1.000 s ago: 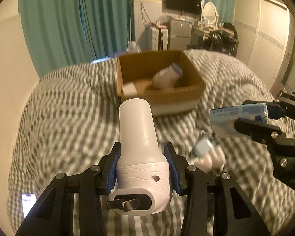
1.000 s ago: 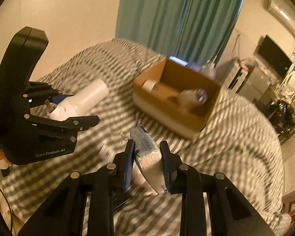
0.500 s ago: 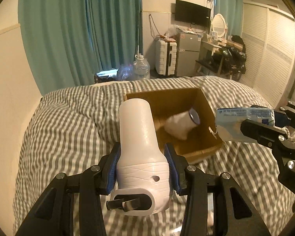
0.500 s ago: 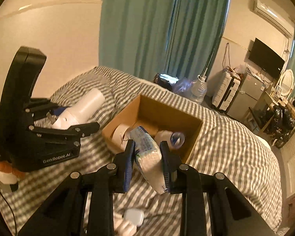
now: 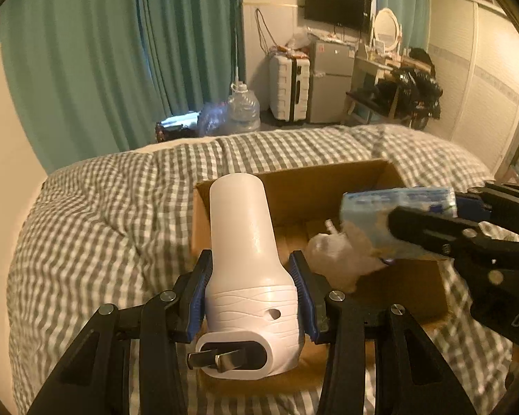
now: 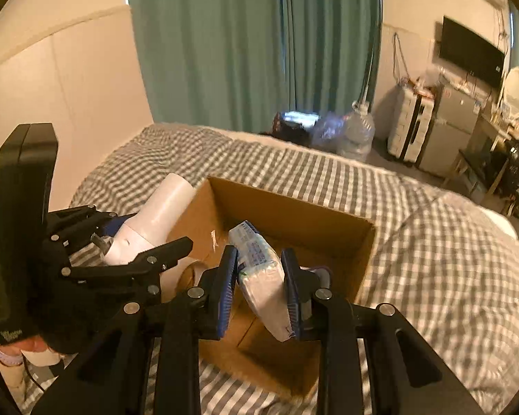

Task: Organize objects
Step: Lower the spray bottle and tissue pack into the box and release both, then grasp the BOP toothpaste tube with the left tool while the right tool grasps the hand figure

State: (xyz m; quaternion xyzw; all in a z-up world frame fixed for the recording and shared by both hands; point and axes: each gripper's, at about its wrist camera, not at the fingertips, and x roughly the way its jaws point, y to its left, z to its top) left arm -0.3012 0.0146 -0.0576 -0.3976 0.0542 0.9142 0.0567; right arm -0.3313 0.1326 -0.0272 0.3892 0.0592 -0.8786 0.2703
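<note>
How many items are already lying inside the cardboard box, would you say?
2 visible: a white bottle near the middle of the cardboard box, a tape roll at its left; others may be hidden.

Left gripper [image 5: 252,288]: held level, pointed forward, jaws clamped on load. Right gripper [image 6: 259,288]: alongside, angled slightly downward, jaws likewise clamped on load.
</note>
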